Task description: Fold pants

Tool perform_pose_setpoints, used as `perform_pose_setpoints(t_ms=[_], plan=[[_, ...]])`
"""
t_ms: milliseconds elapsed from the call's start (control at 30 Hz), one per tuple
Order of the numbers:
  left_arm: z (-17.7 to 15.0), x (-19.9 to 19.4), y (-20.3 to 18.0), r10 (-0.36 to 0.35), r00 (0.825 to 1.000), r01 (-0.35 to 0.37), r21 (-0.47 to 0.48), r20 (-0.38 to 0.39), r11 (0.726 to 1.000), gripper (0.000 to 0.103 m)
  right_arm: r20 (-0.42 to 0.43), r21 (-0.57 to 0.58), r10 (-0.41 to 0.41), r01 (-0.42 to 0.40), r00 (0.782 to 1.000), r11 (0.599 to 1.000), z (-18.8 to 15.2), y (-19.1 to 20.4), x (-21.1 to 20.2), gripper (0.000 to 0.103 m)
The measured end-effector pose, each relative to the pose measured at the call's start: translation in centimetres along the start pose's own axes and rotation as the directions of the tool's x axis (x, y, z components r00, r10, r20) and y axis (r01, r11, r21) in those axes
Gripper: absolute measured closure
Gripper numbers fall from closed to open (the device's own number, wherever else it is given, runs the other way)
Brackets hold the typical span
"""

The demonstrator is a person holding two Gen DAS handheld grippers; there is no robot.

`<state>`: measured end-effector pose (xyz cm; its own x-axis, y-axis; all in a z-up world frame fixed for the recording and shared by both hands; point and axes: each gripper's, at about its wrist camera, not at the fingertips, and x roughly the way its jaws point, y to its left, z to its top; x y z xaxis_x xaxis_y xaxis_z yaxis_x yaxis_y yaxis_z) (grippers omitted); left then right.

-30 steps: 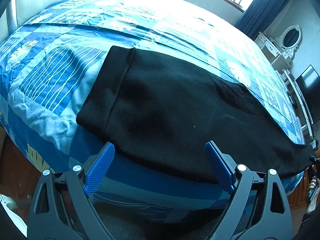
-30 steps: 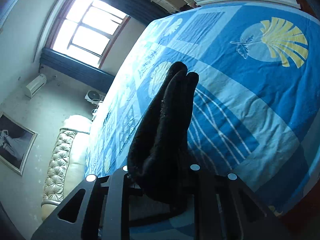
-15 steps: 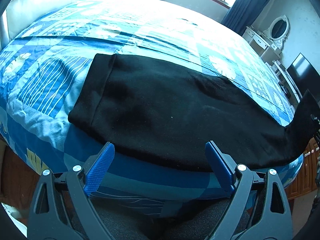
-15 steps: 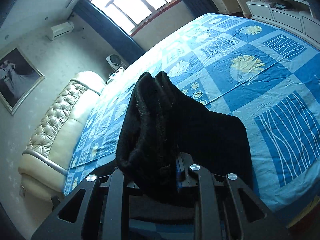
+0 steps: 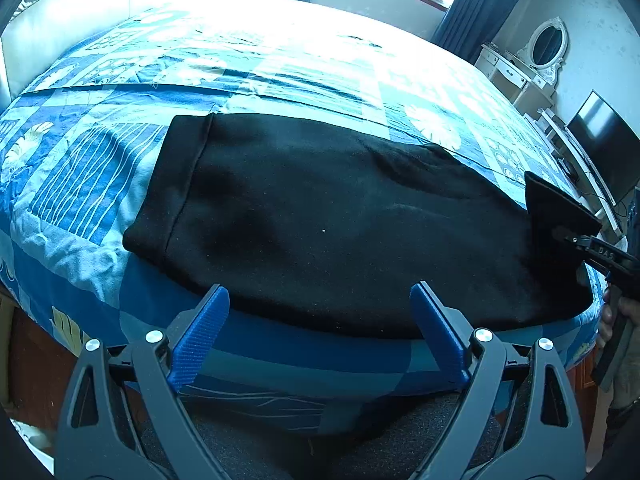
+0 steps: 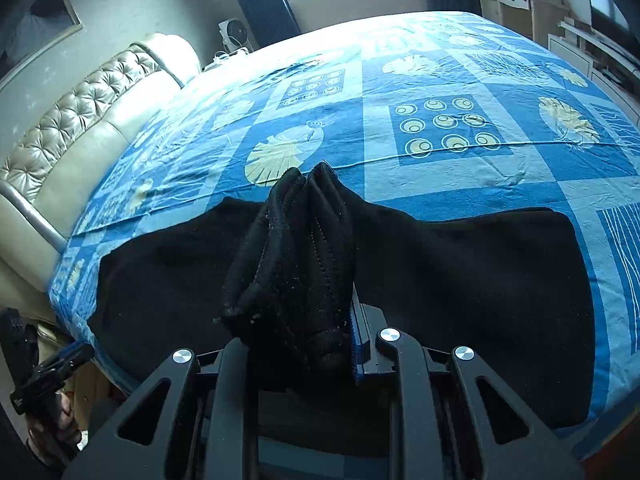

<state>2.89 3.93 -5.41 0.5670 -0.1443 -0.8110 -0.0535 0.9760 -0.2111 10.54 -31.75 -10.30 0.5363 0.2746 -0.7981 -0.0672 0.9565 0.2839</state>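
Black pants (image 5: 320,220) lie across the blue patterned bedspread (image 5: 80,168), waistband (image 5: 180,184) at the left. My left gripper (image 5: 318,320) hovers open at the near edge of the pants, blue pads (image 5: 200,328) apart with nothing between them. At the right, my right gripper (image 5: 560,234) holds the leg ends (image 5: 552,204) lifted off the bed. In the right wrist view my right gripper (image 6: 304,344) is shut on the bunched black cuffs (image 6: 296,256), which stand up in front of the camera, above the flat rest of the pants (image 6: 480,280).
A padded cream headboard (image 6: 80,120) runs along the bed's left side. A dresser with an oval mirror (image 5: 544,44) and a dark screen (image 5: 600,144) stand beyond the far right of the bed. A hand (image 6: 60,412) holds the left gripper (image 6: 52,364) at the bed's edge.
My right gripper has swung the leg ends up off the bed and in over the pants, rolling as it went. The left gripper has barely shifted and stays open.
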Motion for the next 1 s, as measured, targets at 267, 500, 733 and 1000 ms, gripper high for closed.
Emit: perform_pose_setpoints(t_ms=[267, 500, 733, 1000], plan=[[-0.1, 0.1, 0.1, -0.008, 1.0, 0.008, -0.012, -0.007, 1.0, 0.011, -0.048, -0.151, -0.112, 0.103, 0.993, 0.983, -2.0, 3.7, 3.3, 0.081], [-0.1, 0.3, 0.1, -0.015, 1.0, 0.014, -0.015, -0.016, 1.0, 0.011, -0.053, -0.195, -0.137, 0.125, 0.989, 0.973, -2.8, 5.4, 3.9, 0.08], [-0.2, 0.5, 0.0, -0.015, 1.0, 0.015, -0.016, -0.023, 1.0, 0.011, -0.056, -0.237, -0.168, 0.15, 0.984, 0.96, -3.4, 7.0, 4.2, 0.071], [-0.3, 0.5, -0.2, -0.016, 1.0, 0.016, -0.01, -0.022, 1.0, 0.011, -0.057, -0.256, -0.176, 0.156, 0.983, 0.954, -3.9, 8.1, 4.3, 0.065]])
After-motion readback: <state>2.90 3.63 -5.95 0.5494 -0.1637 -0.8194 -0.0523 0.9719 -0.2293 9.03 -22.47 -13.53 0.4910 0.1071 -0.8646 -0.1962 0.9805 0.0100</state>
